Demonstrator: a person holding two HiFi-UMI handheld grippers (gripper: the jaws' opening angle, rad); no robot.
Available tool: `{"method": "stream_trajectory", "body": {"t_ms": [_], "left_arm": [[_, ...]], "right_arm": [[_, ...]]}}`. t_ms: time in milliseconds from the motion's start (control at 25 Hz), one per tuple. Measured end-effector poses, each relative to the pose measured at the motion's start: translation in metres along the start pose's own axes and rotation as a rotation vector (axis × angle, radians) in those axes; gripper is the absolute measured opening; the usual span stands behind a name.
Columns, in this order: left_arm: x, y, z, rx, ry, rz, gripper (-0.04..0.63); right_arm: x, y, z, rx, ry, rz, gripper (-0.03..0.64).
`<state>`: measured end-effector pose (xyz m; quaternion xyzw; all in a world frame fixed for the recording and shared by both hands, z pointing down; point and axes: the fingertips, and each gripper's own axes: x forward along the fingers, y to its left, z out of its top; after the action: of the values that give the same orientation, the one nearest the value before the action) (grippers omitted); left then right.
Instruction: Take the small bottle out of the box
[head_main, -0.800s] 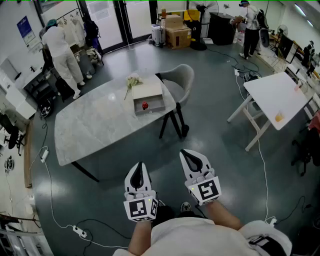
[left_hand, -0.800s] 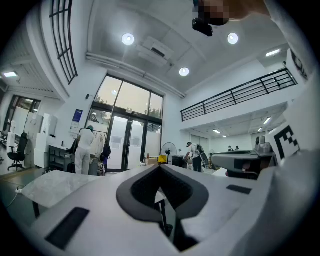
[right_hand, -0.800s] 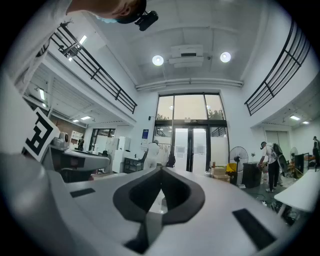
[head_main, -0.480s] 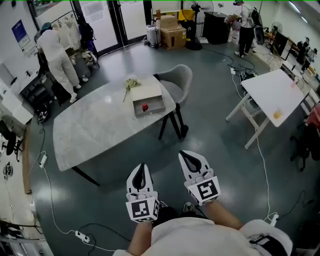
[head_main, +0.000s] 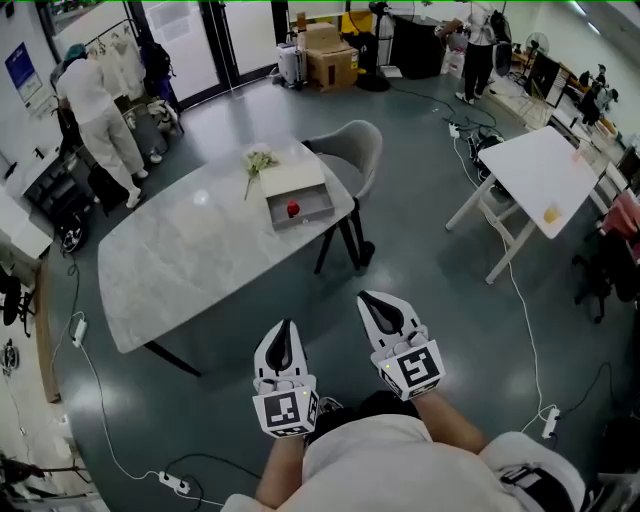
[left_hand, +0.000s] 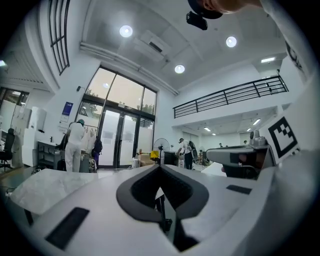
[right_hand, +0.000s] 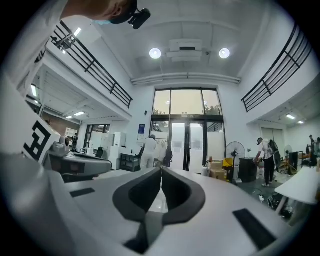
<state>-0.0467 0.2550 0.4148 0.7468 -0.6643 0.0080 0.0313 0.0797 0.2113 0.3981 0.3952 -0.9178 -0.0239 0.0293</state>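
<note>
Marble in a grey-white tone tops the table (head_main: 190, 260), which stands well apart from the person across a stretch of dark floor. On its far right part lies the box (head_main: 296, 185), open upward. The small bottle (head_main: 292, 209), only a red spot at this range, sits inside it close to the near wall. A sprig of flowers (head_main: 257, 160) lies at the box's far left corner, and a grey chair (head_main: 355, 155) stands against the table's right edge.

Only the head view looks down into the box. The left gripper view shows the table merely as a pale slab seen edge-on at the left, with a person in white clothes (left_hand: 75, 145) beyond it. Both gripper views look level across the room and give what the head view cuts off: tall glass doors (right_hand: 186, 145), a balcony railing (left_hand: 230, 95) and round ceiling lights (right_hand: 155, 53). Each also catches the other tool at its side.

The left tool (head_main: 285, 332) and the right tool (head_main: 370, 300) are held side by side low in front of the person's body, forearms reaching forward. Both point level toward the table, the right one slightly farther ahead. In each tool's own view the jaw tips meet in a closed seam with nothing gripped between them.
</note>
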Motion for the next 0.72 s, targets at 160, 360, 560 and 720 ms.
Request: {"method": "stream_trajectory", "body": {"t_ms": [160,360,560,720], "left_arm": [[0.011,0.013,-0.003,-0.021,0.015,-0.018,0.023],[0.028,0.022,-0.015,-0.032,0.048,-0.029,0.023],[0.059,0.042,-0.019,-0.03,0.061,-0.03,0.023],[0.101,0.048,-0.021,-0.032,0.076,-0.053,0.023]], "right_arm": [[0.012,0.002,-0.002,-0.008,0.01,0.003,0.026],[0.033,-0.013,-0.016,-0.001,0.04,-0.007,0.027],[0.07,-0.032,-0.022,0.001,0.038,-0.004,0.028],[0.103,-0.063,-0.026,-0.005,0.032,0.015,0.028]]}}
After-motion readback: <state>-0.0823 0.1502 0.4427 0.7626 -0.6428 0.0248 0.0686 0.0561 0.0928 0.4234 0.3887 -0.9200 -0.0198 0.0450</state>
